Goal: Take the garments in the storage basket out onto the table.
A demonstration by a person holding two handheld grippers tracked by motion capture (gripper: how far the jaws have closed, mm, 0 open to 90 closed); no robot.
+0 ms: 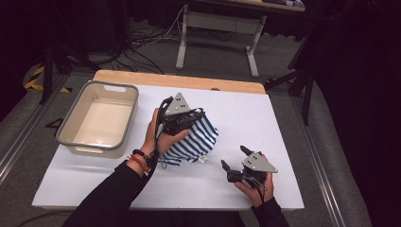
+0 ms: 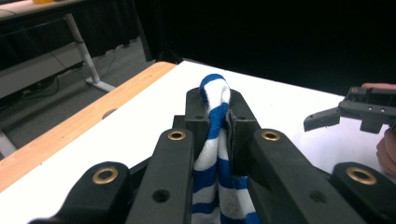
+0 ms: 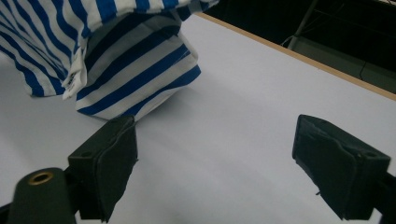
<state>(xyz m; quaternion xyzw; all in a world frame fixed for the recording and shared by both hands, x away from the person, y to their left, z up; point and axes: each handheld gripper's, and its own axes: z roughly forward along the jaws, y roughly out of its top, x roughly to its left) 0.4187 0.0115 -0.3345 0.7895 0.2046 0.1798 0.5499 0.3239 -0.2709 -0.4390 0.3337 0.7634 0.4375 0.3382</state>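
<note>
Left hand-held gripper [image 2: 215, 116] clenched on striped cloth [image 1: 191, 139] | right hand-held gripper [image 1: 235, 158] released, beside cloth

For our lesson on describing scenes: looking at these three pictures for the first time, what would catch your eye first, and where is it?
The blue-and-white striped cloth stands out at the middle of the white table, pinched and lifted by the left gripper, its fold poking up between the shut jaws. To the right, nearer the person, the right gripper waits open above bare table. An empty bin sits at the table's left edge.
</note>
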